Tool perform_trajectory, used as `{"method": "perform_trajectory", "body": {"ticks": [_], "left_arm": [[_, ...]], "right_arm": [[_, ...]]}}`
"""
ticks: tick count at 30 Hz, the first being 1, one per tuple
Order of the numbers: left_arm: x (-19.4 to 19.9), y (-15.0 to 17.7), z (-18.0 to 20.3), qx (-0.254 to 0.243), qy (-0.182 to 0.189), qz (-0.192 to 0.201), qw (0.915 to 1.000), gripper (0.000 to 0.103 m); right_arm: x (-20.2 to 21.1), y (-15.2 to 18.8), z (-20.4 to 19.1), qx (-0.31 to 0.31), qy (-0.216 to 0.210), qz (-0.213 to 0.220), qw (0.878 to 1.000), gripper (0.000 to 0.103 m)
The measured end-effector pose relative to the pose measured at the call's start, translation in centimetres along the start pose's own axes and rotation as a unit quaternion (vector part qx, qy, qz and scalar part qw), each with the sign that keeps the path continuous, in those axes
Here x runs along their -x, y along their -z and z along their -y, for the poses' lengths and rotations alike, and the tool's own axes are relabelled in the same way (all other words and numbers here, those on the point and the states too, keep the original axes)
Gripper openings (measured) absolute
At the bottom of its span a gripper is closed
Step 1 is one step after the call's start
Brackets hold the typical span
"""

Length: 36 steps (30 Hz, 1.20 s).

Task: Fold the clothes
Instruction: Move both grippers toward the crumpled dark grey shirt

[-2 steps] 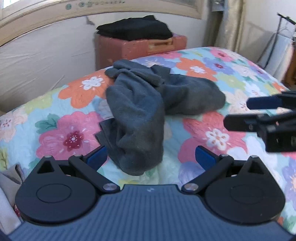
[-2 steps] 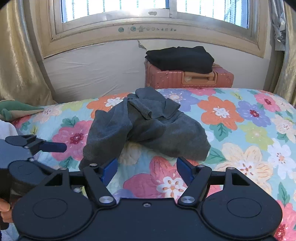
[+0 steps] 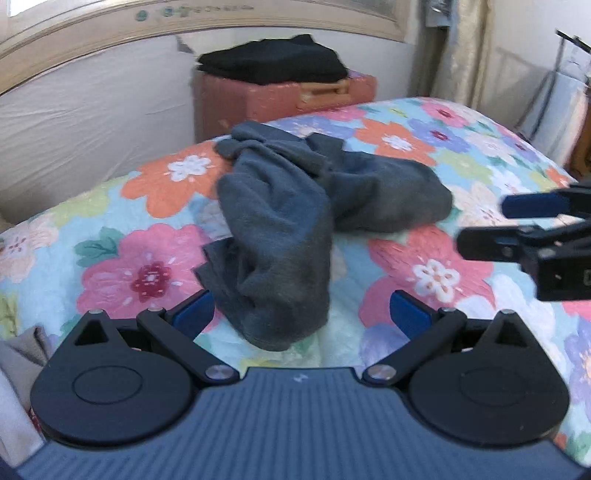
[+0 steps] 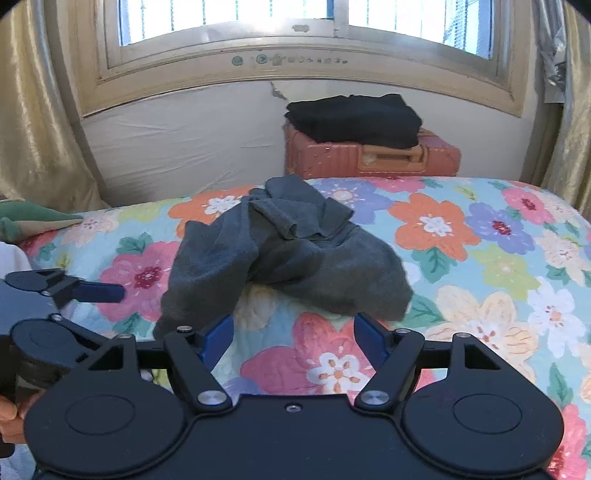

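A crumpled dark grey garment (image 3: 280, 229) (image 4: 280, 258) lies in a heap on the flowered bedspread (image 3: 424, 266) (image 4: 480, 258). My left gripper (image 3: 301, 314) is open, its blue pads either side of the heap's near end, not pressing it. My right gripper (image 4: 293, 338) is open just short of the garment's near edge, with bedspread between its pads. The right gripper (image 3: 517, 225) shows at the right edge of the left wrist view. The left gripper (image 4: 74, 291) shows at the left of the right wrist view.
A folded black garment (image 4: 354, 118) rests on a reddish suitcase (image 4: 373, 158) behind the bed, below a window (image 4: 295, 22). Green and beige clothes (image 4: 29, 219) lie at the bed's left. Curtains hang at both sides. A hand (image 4: 9, 410) holds the left gripper.
The left wrist view has shifted slightly and blurred; the garment and both grippers stand much as before.
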State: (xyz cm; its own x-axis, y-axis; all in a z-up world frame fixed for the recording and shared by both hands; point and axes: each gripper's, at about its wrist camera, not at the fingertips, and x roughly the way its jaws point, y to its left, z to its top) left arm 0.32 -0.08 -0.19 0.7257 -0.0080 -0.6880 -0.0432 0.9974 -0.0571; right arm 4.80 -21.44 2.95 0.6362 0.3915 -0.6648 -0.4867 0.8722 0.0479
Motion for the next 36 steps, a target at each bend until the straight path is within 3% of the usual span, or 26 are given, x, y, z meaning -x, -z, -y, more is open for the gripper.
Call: {"method": "perform_trajectory", "body": {"ticks": [5,8,11,14,20,28,36], "left_arm": [[-0.7,-0.2,-0.1,0.022,-0.034,0.006,0.9991,0.103],[-0.6,-0.2,0.8,0.015,-0.054,0.0,0.9985,0.103],[0.4,-0.1,-0.9,-0.005,-0.034,-0.003,0.9994,0.103],[0.4,0.0,-0.8,-0.013,-0.037,0.002,0.9992,0.103],[-0.2,0.2,-1.0,-0.002,-0.012,-0.012,0.9998,0.103],[0.1,0.0,-1.1,-0.012,-0.016,0.006,0.9998,0.103],[0.0,0.0,-1.5,0.002,0.017,0.009,0.9998,0.103]], "right_arm": [[0.2,0.0,0.6,-0.011,-0.018,-0.001,1.0,0.077],[-0.1,0.0,0.2,0.008,-0.003,-0.011,1.0,0.077],[0.0,0.3,-0.2,0.014,0.006,-0.016,1.0,0.077],[0.0,0.7,-0.1,0.013,0.012,-0.019,1.0,0.077],[-0.3,0.9,0.6,0.002,0.017,-0.024,1.0,0.078],[-0.2,1.2,1.4,-0.004,0.012,-0.022,1.0,0.08],[-0.4,1.7,1.8,-0.008,0.007,-0.023,1.0,0.08]]}}
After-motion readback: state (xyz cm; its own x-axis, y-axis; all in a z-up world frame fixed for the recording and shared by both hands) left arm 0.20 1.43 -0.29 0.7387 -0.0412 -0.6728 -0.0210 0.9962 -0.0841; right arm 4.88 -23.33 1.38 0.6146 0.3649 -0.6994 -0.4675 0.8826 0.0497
